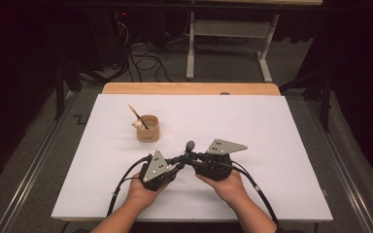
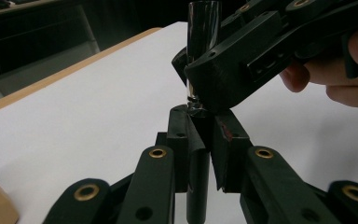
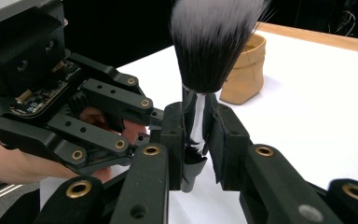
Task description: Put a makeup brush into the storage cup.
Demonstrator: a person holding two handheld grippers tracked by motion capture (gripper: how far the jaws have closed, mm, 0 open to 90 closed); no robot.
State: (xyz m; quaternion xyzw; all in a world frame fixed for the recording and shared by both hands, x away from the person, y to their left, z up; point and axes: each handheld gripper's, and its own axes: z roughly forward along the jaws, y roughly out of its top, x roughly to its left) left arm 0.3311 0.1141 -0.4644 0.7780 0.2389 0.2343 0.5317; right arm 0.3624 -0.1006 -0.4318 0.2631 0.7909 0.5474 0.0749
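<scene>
High view, white tabletop [image 1: 281, 145], dim, perhaps cabled floor [image 1: 145, 63]

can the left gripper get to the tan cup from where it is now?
Probably not right away: the left gripper is shut on the makeup brush, which the right gripper also clamps. Once it lets go, the white table between it and the tan cup looks bare.

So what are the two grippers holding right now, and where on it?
Both hold one makeup brush: the right gripper clamps its shiny ferrule just below the bristles, and the left gripper clamps the black handle lower down.
</scene>
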